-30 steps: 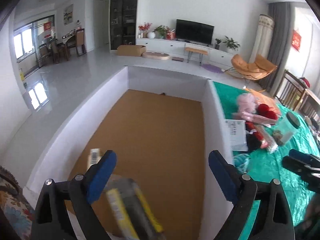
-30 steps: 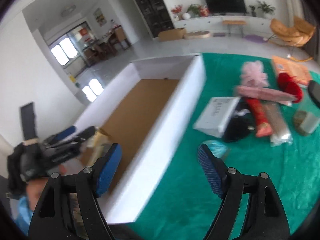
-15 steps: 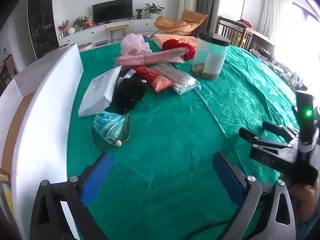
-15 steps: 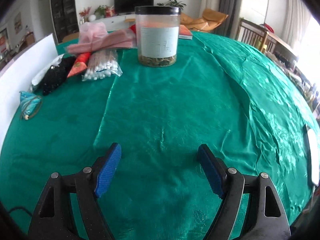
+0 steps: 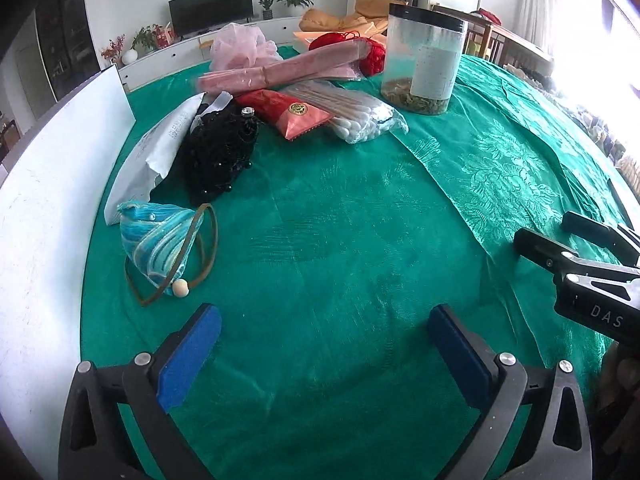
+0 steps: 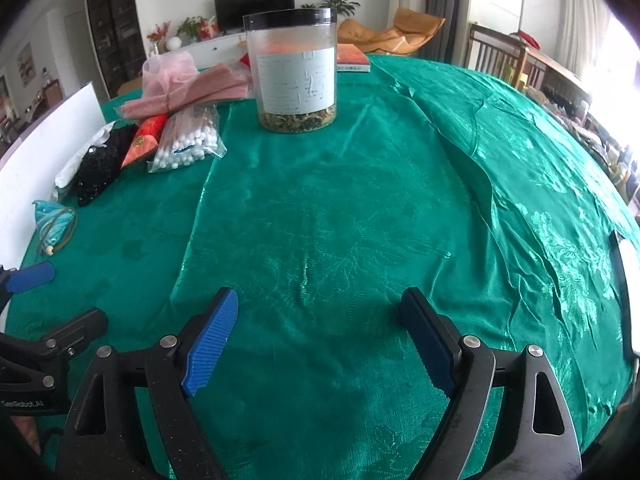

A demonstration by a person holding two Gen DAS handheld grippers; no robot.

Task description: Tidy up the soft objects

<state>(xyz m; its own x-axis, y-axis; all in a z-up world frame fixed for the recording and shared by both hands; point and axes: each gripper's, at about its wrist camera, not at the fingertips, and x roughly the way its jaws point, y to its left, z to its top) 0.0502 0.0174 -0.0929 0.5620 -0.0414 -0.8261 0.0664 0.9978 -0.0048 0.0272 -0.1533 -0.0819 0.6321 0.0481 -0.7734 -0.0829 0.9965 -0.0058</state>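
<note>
Now the left gripper [image 5: 324,344] and right gripper [image 6: 320,340] are both opening up — nothing sits between their jaws, only green cloth [image 5: 360,240]. Ahead, left of the left jaws, lies a blue pouch [image 5: 158,240] — past it, a black beaded bag [image 5: 218,152].

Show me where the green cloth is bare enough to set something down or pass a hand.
Bare cloth lies ahead of the left gripper, between the blue pouch and the right gripper, and right of the clear jar toward the table's far edge. Both grippers' jaws are opening, empty. It is crowded from the white box wall across the black beaded piece and cotton swab bag.
</note>
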